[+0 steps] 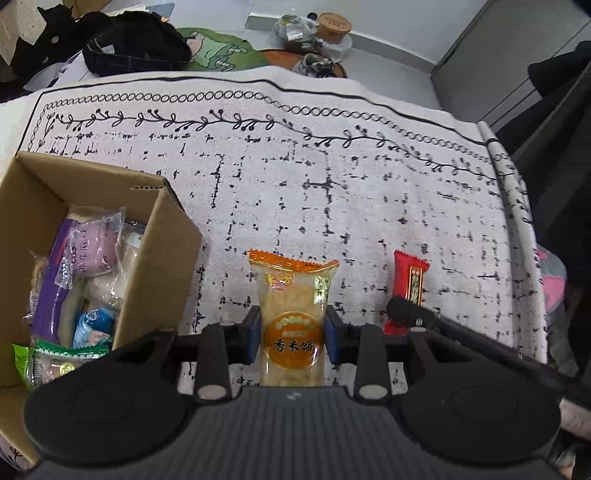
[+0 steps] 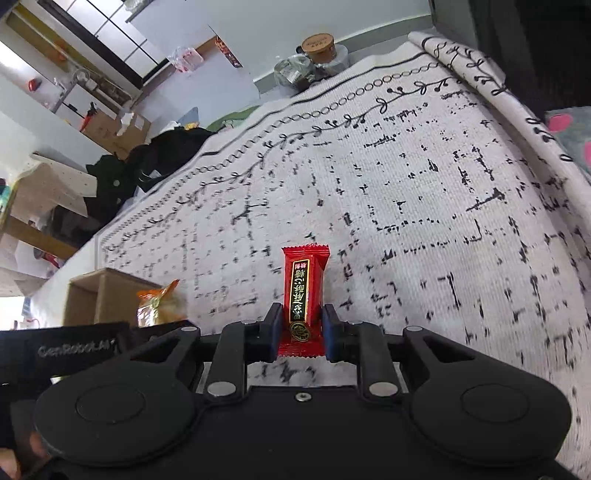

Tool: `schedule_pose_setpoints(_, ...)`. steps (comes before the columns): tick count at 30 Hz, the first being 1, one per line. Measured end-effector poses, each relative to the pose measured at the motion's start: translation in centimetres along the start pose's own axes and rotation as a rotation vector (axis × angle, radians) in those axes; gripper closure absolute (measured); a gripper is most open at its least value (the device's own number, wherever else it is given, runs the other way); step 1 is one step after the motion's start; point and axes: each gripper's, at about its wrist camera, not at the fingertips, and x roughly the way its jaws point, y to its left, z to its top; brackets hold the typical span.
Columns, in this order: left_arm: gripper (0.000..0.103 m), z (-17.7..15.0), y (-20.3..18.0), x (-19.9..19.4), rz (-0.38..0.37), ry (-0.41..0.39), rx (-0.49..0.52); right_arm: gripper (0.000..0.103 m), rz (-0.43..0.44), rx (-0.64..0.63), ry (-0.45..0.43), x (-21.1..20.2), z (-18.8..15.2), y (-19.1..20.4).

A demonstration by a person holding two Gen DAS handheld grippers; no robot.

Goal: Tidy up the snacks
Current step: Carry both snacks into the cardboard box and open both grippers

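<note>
My left gripper (image 1: 293, 334) is shut on an orange rice cracker packet (image 1: 293, 314), held above the white patterned rug (image 1: 332, 177). A cardboard box (image 1: 155, 258) with several wrapped snacks inside sits just left of it. My right gripper (image 2: 300, 330) is shut on a red candy bar (image 2: 303, 295). In the left wrist view the red candy bar (image 1: 408, 284) and the right gripper's finger show to the right of the rice cracker. In the right wrist view the box (image 2: 107, 299) and the orange packet (image 2: 159, 304) show at the left.
Black clothes (image 1: 133, 44) and a green mat (image 1: 218, 51) lie beyond the rug's far edge. A bagged jar with a cork lid (image 1: 334, 24) stands by the wall. A grey cabinet (image 1: 517, 55) is at the right. Shelves and boxes (image 2: 92, 110) stand at the left.
</note>
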Motion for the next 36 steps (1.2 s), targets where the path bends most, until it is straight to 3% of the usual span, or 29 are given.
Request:
schedule_pose_setpoints(16,0.070,-1.6,2.1,-7.7,-0.055,-0.132,0.004,0.081,0.082,-0.056,-0.092,-5.1,-1.2,6.7)
schedule_pose_setpoints(25,0.070,-2.2,5.6,-10.7,-0.057,-0.169,-0.025,0.081,0.146,-0.065,-0.088,-4.9,-2.6,9.9)
schedule_pose_setpoints(36,0.070,-2.6,10.9,-12.4,-0.047,-0.197,-0.088,0.081,0.160,-0.116,-0.077,-3.6,-3.6,14.0)
